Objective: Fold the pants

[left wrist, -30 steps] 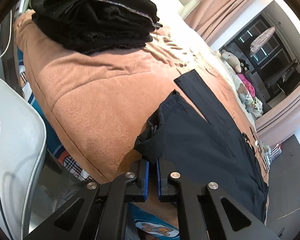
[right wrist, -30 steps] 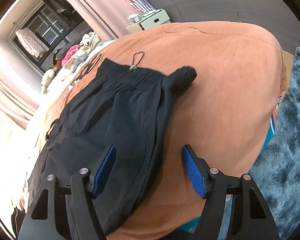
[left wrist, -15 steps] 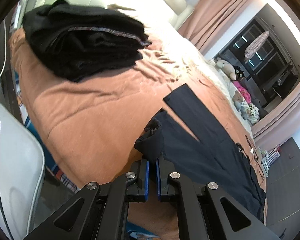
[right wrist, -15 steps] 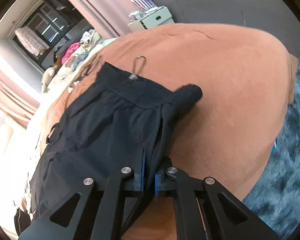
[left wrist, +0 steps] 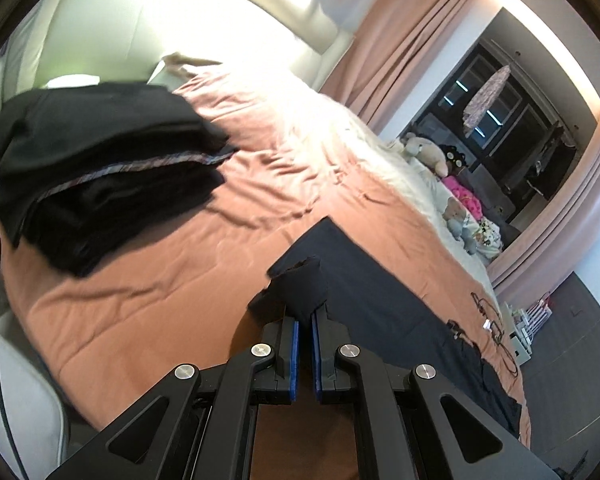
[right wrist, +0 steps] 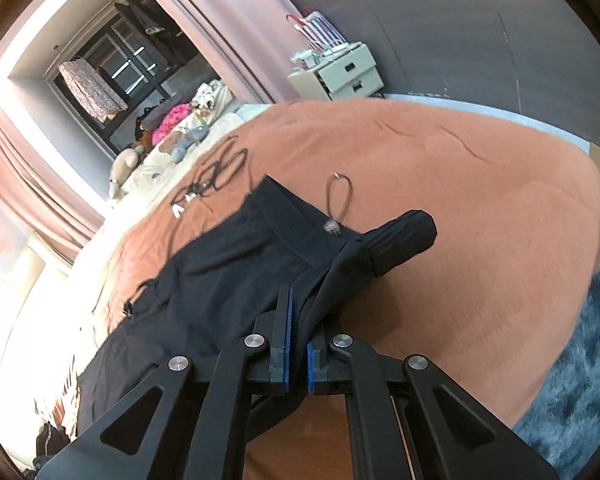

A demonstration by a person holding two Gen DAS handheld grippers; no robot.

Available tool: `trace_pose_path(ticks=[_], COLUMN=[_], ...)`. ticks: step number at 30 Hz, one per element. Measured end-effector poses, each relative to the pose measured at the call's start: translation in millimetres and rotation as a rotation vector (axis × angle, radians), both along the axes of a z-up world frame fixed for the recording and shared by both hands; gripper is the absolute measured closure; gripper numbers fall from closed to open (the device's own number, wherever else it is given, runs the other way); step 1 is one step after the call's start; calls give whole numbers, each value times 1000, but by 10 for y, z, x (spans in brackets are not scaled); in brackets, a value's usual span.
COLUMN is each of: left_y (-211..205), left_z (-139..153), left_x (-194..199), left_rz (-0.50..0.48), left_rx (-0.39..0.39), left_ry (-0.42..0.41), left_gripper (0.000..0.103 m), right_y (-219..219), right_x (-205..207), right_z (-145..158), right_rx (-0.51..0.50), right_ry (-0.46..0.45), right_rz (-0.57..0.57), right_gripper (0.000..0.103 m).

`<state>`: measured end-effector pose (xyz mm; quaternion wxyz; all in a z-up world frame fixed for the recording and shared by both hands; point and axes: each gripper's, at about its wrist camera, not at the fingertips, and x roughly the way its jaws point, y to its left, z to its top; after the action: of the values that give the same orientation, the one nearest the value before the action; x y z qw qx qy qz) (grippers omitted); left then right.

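Note:
Black pants lie spread on an orange-brown bedspread. My left gripper is shut on the hem end of one leg, which bunches up above its blue pads and is lifted off the bed. In the right wrist view the same pants stretch away to the left, with the waistband and a loop of drawcord at the far end. My right gripper is shut on the near edge of the pants close to the waistband, and the cloth rises from the bed there.
A stack of folded dark clothes sits on the bed at the left. Soft toys and black cables lie along the far side. A small white drawer unit stands on the dark floor. A grey shaggy rug borders the bed at right.
My right gripper closed from wide open onto the pants' near edge and lifted it. My left gripper rose and carried the leg hem farther over the bed.

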<state>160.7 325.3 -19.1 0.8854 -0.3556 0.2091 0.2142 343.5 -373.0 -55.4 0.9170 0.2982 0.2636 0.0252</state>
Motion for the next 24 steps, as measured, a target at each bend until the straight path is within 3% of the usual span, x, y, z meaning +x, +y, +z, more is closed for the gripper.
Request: trace_pose_path(ticks=[11,24], left_y=[165,357], left_z=[346,385], left_x=[518,1365], left_rz=[3,12], left_rx=[47,59], left_ry=[-29,11], left_gripper=[98,98], right_y=[170,432], right_x=[450,1164], right_z=[224,331], right_rx=[-37,-57], right_ry=[-64,-70], right_rz=[22,18], right_gripper=[102,102])
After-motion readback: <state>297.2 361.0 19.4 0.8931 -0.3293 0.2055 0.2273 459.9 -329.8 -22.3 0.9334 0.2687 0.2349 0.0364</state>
